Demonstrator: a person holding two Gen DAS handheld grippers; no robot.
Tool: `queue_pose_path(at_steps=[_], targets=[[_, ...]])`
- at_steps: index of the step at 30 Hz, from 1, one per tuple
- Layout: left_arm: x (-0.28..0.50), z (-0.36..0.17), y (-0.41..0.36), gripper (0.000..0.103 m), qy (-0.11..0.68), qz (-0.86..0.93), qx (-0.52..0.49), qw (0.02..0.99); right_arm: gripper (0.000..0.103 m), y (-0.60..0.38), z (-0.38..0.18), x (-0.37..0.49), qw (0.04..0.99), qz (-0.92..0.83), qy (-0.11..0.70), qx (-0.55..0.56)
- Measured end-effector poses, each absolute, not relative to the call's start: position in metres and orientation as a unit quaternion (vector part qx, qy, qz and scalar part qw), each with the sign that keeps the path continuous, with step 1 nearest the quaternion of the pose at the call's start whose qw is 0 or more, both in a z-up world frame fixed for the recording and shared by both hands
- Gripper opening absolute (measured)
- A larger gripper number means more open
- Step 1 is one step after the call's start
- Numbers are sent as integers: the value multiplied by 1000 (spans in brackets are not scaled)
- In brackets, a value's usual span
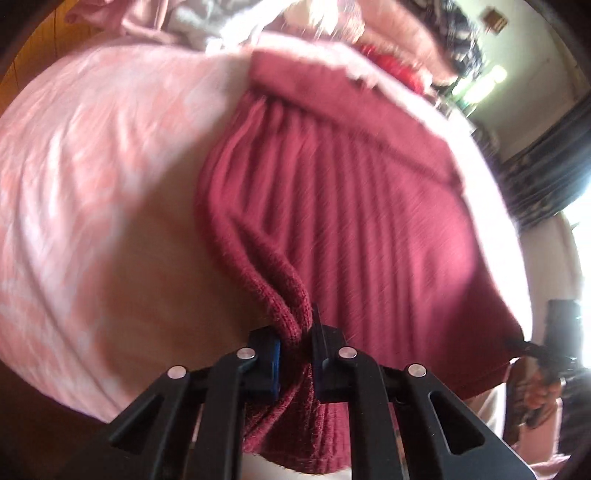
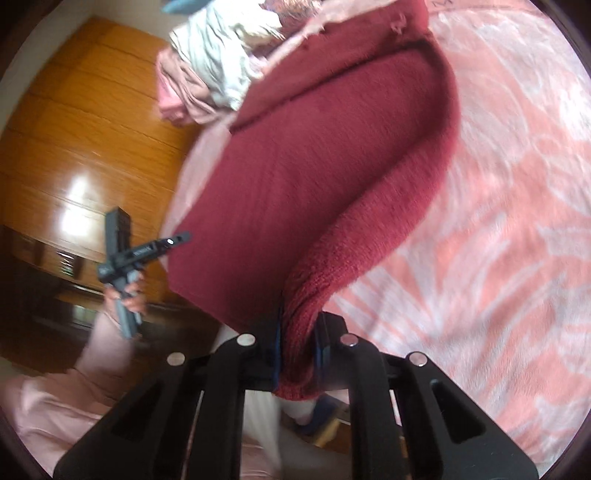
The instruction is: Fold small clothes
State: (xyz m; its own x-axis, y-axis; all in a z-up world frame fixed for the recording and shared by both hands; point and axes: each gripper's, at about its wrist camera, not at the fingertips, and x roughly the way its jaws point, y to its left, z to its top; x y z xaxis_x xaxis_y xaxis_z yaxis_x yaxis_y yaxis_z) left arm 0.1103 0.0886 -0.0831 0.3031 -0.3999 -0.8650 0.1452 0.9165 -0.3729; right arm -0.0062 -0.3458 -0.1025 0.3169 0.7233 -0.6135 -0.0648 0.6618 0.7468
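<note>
A dark red knitted garment (image 1: pixel 332 192) lies stretched over a pink patterned bedsheet (image 1: pixel 92 166). My left gripper (image 1: pixel 295 343) is shut on its near left corner, the knit bunched between the jaws. My right gripper (image 2: pixel 299 343) is shut on the other near corner of the same garment (image 2: pixel 314 184), lifting the edge off the sheet (image 2: pixel 498 221). The right gripper shows at the right edge of the left wrist view (image 1: pixel 524 343). The left gripper shows in the right wrist view (image 2: pixel 177 238), held by a hand. Both views are motion-blurred.
A pile of other clothes, pink, grey and white, lies at the far end of the bed (image 1: pixel 207 26) (image 2: pixel 214 62). A wooden wardrobe (image 2: pixel 85 147) stands beside the bed. A bright window (image 1: pixel 580 240) is at the right.
</note>
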Motion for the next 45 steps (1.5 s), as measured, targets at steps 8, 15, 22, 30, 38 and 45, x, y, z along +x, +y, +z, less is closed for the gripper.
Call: queue_pose_path(at_steps=[8,15,22,30,38,45], targets=[[183,-55,92,12,532,-154,-167,816,12,-383,-76,65,766,233,490,345],[256,-81,96,12,542,-101,-206,808,12,-414,-107,144,751,167,515,379],[298,-123,93,13,581,-70,-208,784,20,-438,-154,184,714,108,558,408],[312,-118,137,18,593,-92,-321,733,25,-482,-130,181,745,75,513,419],[302,-90,146,42,559,-51,-213,800,34,-464,-102,187,799,81,523,285],[272,-96,133,51,592,-87,-123,791,43,-430,-113,155,768,141,574,246]])
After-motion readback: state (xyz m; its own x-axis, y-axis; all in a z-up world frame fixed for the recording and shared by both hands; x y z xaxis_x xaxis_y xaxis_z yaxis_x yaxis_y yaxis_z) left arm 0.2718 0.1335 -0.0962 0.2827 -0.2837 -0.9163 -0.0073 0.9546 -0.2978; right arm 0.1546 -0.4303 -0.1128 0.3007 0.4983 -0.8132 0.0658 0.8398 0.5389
